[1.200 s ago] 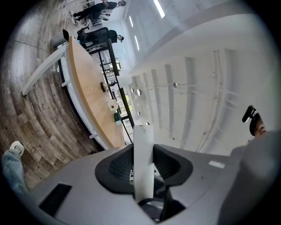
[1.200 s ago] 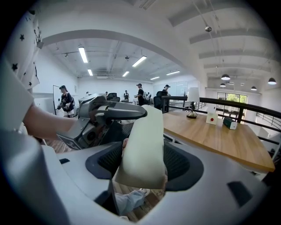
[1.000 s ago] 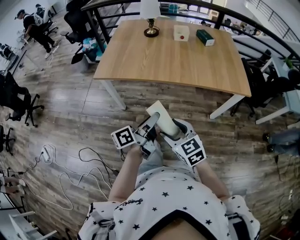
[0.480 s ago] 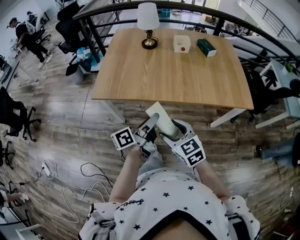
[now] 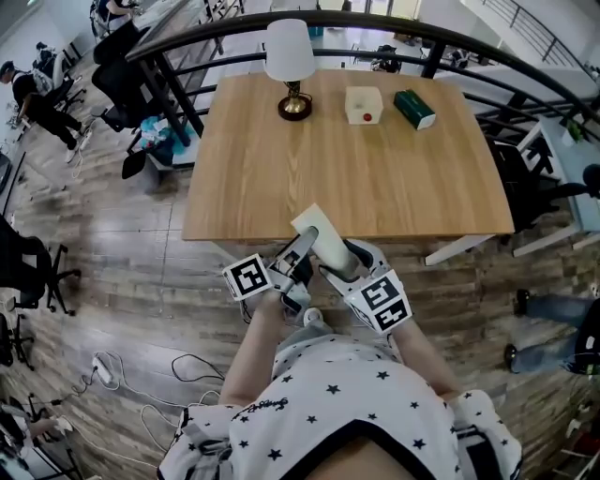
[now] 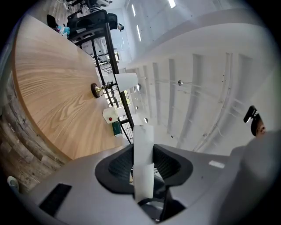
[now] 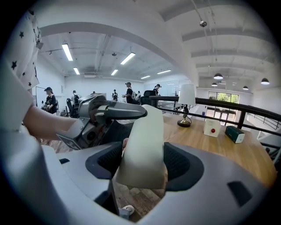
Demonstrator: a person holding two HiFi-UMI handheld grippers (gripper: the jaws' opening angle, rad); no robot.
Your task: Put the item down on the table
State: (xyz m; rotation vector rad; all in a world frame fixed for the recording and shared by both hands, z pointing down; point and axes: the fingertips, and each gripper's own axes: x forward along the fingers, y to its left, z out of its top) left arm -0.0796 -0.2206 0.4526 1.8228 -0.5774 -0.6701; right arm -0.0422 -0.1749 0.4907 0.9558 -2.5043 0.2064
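Observation:
A cream-white flat pack (image 5: pixel 316 235) hangs in front of my body, just short of the near edge of the wooden table (image 5: pixel 347 169). My left gripper (image 5: pixel 298 255) is shut on it, and in the left gripper view the pack (image 6: pixel 143 162) shows edge-on between the pads. My right gripper (image 5: pixel 342 265) is shut on the same pack, whose broad face (image 7: pixel 142 149) fills the gap between the jaws in the right gripper view. There the left gripper (image 7: pixel 105 115) reaches over the pack's top edge. The pack is above the wooden floor, not over the tabletop.
At the table's far side stand a white lamp (image 5: pixel 289 56), a white box with a red button (image 5: pixel 362 104) and a dark green box (image 5: pixel 413 108). A black railing (image 5: pixel 375 23) runs behind the table. Office chairs (image 5: pixel 28 253) and cables lie to the left.
The table has come closer and now lies just ahead of the grippers. Both grippers keep the same hold on the pack.

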